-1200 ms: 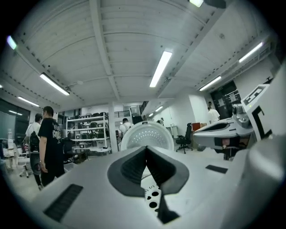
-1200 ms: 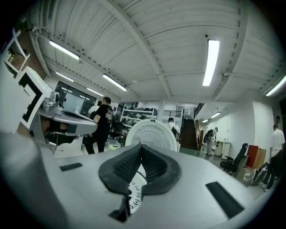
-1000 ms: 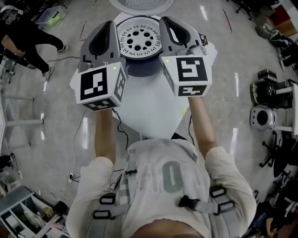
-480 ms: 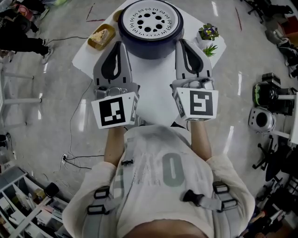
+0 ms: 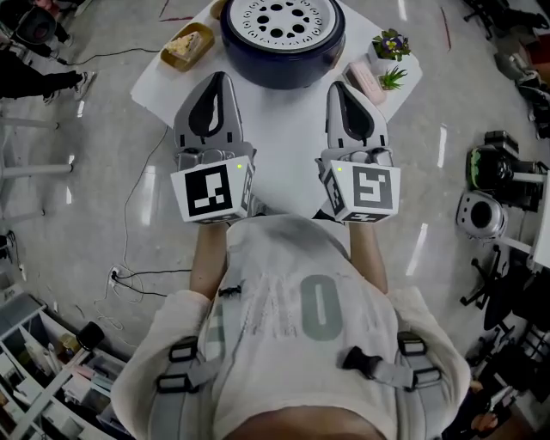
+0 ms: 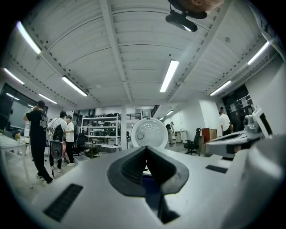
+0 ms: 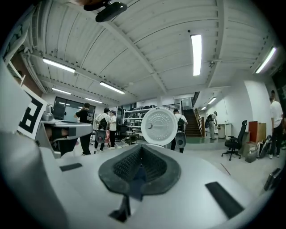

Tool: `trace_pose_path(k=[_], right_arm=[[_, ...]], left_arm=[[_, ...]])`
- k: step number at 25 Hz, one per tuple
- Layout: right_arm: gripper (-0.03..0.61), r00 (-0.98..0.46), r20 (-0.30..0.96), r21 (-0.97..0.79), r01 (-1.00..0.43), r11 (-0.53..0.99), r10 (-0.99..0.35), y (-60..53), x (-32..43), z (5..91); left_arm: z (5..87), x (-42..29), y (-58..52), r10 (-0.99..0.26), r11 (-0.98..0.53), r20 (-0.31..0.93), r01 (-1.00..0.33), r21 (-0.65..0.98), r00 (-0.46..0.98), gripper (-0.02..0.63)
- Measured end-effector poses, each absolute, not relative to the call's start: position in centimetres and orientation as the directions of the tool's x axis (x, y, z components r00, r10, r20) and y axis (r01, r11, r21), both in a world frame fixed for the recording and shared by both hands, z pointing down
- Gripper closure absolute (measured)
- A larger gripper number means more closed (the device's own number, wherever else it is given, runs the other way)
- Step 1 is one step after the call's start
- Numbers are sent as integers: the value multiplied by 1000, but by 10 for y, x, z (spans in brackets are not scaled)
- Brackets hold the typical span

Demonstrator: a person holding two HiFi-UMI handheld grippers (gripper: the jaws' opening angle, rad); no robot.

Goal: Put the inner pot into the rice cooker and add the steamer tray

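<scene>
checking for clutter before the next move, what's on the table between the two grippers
Nothing: the head view shows only bare white table between the left gripper and the right gripper; the rice cooker stands beyond their tips.

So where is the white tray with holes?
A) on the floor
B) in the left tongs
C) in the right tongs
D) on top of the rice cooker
D: the steamer tray sits in the top of the rice cooker; the left tongs and right tongs are shut and empty.

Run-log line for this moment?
steamer tray: in rice cooker | left gripper: shut, empty | right gripper: shut, empty | both apart from rice cooker
</scene>
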State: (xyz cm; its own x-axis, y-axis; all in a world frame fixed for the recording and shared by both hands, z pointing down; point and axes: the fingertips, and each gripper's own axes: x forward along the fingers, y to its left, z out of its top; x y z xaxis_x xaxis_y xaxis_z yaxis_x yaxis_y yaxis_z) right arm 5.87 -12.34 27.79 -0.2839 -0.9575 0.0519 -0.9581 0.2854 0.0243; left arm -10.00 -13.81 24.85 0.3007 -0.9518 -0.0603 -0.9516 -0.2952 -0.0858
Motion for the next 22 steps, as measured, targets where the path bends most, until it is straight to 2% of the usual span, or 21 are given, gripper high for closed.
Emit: trace_pose_path(k=[22], right_arm=[[571,-217,77,35,-975,220,-973,-118,80,283]], left_arm=[[247,-104,-130,-951,-302,-45,-952,-57,305,592]])
